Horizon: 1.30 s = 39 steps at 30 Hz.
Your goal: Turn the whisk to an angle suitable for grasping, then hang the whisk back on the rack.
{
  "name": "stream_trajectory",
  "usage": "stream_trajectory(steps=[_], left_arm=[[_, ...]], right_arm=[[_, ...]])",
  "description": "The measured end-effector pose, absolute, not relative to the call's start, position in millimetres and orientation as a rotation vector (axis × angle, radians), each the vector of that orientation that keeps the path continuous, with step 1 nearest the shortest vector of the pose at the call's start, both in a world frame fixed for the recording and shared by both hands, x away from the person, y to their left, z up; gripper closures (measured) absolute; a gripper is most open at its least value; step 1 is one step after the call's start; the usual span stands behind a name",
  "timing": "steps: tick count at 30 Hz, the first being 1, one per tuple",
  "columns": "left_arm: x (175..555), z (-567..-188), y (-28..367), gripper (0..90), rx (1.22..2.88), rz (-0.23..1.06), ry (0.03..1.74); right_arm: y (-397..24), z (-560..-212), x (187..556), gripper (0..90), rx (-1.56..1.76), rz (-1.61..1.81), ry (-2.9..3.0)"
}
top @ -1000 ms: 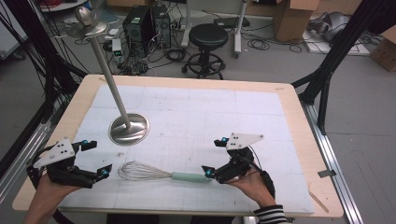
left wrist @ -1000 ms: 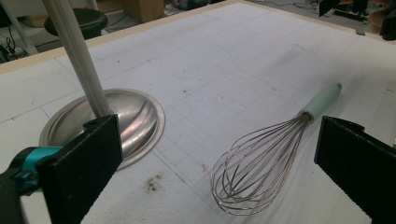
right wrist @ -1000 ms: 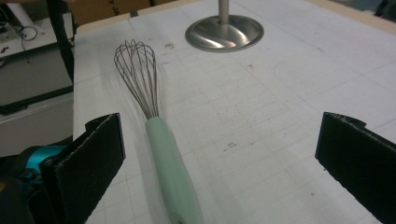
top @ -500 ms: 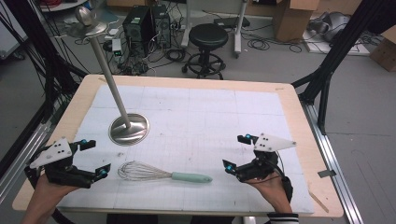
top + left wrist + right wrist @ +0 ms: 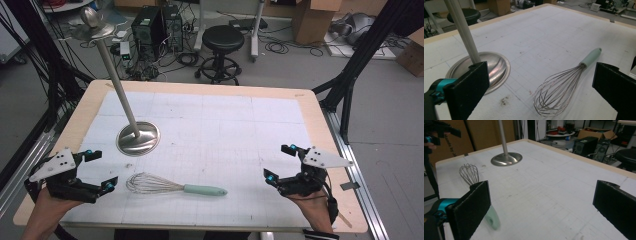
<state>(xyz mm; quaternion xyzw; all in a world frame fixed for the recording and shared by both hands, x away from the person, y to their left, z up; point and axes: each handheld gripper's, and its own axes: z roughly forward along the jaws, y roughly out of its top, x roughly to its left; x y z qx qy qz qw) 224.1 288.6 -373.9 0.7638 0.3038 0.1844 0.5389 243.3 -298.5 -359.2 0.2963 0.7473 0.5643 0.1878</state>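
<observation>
Since the right gripper has drawn away from it, the whisk lies free on the mat with nothing touching it.

Whisk (image 5: 175, 186): flat near the front edge of the table, a little left of the middle, wire head toward the left edge, pale green handle toward the right edge. Its place and heading match the frames from a second ago.

Whisk, close up: in the left gripper view (image 5: 564, 85) the wire loops sit between the two black jaws but ahead of them, untouched.

Right gripper (image 5: 280, 165): jaws wide apart, holding nothing. A second ago it sat right at the handle's end; now it is well apart from it, near the front right corner.

Left gripper (image 5: 102, 170): jaws wide apart, empty, near the front left corner, just beside the wire head. It has barely shifted.

Stand (image 5: 138, 137): a round steel base with a leaning pole, just behind the whisk toward the left edge, not touching it.

Table (image 5: 200, 85): a wooden rim around a white gridded mat.

Meaning: I judge the whisk set down and released by the right side. Whatever comes next looks likelier to fall to the left gripper, which already points at the wire head.

Risk: the thin wires could spring or slip under a pinch; the handle looks the surer hold.
</observation>
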Motion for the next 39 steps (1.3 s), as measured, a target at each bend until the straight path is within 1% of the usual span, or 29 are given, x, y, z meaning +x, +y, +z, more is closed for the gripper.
stream_trajectory(steps=[6, 17, 23, 29, 39], left_arm=[[224.1, -361.8, 281.4, 1.7, 1.842, 0.457, 0.71], [227.2, -357.5, 276.6, 1.7, 1.845, 0.447, 0.698], [227.6, -353.1, 269.7, 1.6, 1.857, 0.443, 0.664], [232.0, -346.2, 256.0, 1.7, 1.876, 0.421, 0.611], [241.2, -332.7, 221.8, 1.6, 1.912, 0.402, 0.498]], right_arm=[[-309.1, -355.3, 239.5, 0.3, 0.841, 1.606, 2.065], [-316.2, -352.5, 237.0, 0.3, 0.847, 1.625, 2.03], [-317.1, -351.3, 236.0, 0.3, 0.844, 1.625, 2.025], [-320.0, -350.9, 235.4, 0.3, 0.85, 1.628, 2.016], [-320.1, -353.7, 236.4, 0.3, 0.861, 1.634, 2.022]])
